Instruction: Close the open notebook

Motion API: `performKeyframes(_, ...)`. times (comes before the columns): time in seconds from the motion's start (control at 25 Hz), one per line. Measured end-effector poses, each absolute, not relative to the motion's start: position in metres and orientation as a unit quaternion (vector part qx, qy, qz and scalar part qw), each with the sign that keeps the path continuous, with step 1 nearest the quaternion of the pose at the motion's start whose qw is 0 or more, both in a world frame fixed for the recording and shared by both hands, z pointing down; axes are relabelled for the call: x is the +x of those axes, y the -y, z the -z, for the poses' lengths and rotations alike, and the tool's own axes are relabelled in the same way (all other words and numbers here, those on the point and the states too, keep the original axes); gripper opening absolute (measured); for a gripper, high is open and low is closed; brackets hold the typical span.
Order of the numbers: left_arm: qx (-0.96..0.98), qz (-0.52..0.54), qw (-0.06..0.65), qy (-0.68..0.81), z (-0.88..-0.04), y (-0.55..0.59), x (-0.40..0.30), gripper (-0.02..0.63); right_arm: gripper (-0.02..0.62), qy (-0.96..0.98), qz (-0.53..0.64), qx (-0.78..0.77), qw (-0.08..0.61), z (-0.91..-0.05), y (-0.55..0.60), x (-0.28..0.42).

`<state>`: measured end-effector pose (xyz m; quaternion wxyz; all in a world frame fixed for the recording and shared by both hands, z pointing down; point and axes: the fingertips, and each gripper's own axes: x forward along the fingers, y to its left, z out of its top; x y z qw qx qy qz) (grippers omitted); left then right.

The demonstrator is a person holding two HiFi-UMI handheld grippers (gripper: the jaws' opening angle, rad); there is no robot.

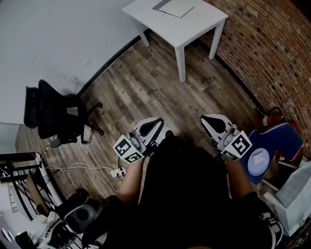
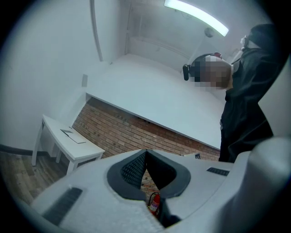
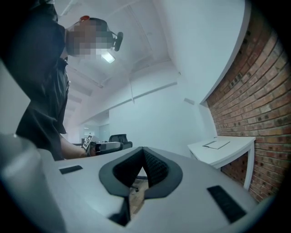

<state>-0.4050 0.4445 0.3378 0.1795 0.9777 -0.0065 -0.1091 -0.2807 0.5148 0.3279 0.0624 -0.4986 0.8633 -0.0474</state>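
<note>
Notebook (image 1: 175, 7) closing not begun; approach leg only, judging by the gap.

Nearest: left gripper (image 1: 154, 122) and right gripper (image 1: 212, 120) held low in front of torso, side by side, both aimed toward the table. Left jaws pressed together, nothing between them. Right jaws likewise together and empty, only floor visible below the pads.

Mid-range: bare wood floor (image 1: 146, 82) ahead. Black office chair (image 1: 58, 116) off to the left, fire extinguisher (image 1: 269, 116) by the brick wall (image 1: 272, 48) on the right; neither in the straight path.

Far: white table (image 1: 194, 29) in the corner where white wall meets brick. Notebook flat on its top, toward the far side, well apart from both grippers. Looks open, one leaf greyer than the other; spine direction too small to tell.

Doing this step well, probably:
- Walk up square to the table, stop once the book sits within easy reach.
- Check which way the spine runs before touching.
- Pin one leaf with a shut gripper so the book cannot skid.
- Slip the other tip under the outer edge of the free cover, swing over the spine, press flat.
</note>
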Motion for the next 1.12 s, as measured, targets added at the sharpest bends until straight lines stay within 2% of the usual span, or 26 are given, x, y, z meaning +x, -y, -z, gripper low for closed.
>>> performKeyframes(0.44, 0.969, 0.082, 0.231, 0.04, -0.379, -0.421, -0.421, 0.017, 0.006, -0.865, 0.083, -0.485, 0.095, -0.349, -0.492, -0.275)
performKeyframes(0.92, 0.953, 0.095, 0.287, 0.005, -0.409, -0.335, -0.359, 0.017, 0.006, -0.849, 0.128, -0.506, 0.078, -0.363, -0.406, -0.24)
performKeyframes(1.12, 0.946, 0.114, 0.302, 0.009, -0.411, -0.263, -0.349, 0.017, 0.006, -0.846, 0.143, -0.512, 0.044, -0.367, -0.342, -0.229)
